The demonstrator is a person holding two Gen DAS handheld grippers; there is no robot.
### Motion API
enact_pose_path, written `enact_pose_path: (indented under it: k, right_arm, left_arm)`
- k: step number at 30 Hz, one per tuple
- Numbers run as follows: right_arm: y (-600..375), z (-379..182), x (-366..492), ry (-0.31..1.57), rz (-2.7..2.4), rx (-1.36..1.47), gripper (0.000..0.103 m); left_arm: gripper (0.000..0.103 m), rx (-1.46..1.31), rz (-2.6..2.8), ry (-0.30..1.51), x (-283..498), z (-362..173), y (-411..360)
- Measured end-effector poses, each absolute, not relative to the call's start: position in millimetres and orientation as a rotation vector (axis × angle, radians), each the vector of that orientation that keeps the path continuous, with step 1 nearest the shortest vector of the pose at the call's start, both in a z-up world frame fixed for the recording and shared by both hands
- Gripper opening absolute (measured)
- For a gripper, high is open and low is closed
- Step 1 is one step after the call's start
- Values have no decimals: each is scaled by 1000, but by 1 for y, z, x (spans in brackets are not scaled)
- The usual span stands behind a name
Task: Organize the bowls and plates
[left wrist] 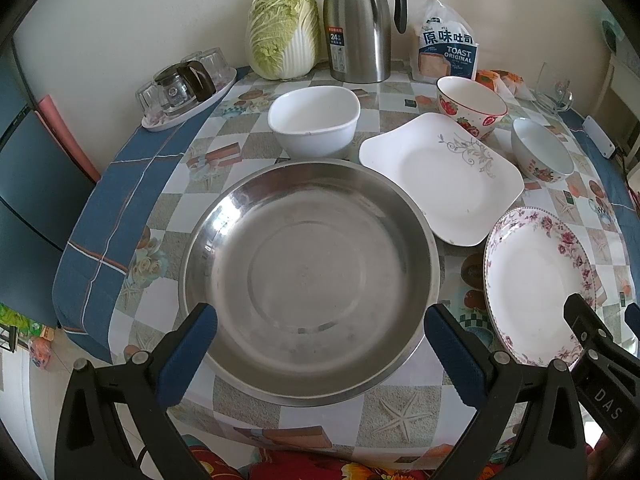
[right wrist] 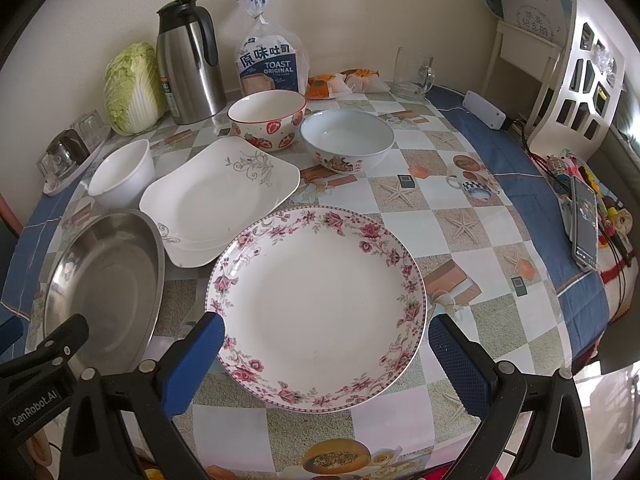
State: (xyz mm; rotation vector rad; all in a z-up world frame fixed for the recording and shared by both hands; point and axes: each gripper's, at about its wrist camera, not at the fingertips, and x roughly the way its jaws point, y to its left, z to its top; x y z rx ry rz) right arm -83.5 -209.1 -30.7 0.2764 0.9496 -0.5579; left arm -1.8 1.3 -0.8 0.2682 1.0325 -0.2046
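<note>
Blue-padded fingers (left wrist: 188,356) of the left gripper (left wrist: 320,354) spread wide, holding nothing, above the steel basin (left wrist: 312,276). Likewise the right gripper (right wrist: 326,364) gapes empty over the floral plate (right wrist: 316,308). At 12 o'clock the square plate (right wrist: 218,200) and bowls wait; the bread bag (right wrist: 270,68) reads "TOAST ORIGINAL". One gripper body shows "GenRobot.AI".

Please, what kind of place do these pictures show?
Most likely a dining table in a home. A patterned tablecloth bears everyday food: a napa cabbage, a bag of toast bread and a steel thermos jug, beside mismatched household plates and bowls.
</note>
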Motion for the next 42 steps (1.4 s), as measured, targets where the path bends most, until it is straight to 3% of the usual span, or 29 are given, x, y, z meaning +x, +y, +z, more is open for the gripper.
enact_pose_path:
  k: [42]
  right_arm:
    - [-208,-35,-84,960,-559,272,103]
  left_arm:
    - [103,263,-205,1065,0,-6,-1]
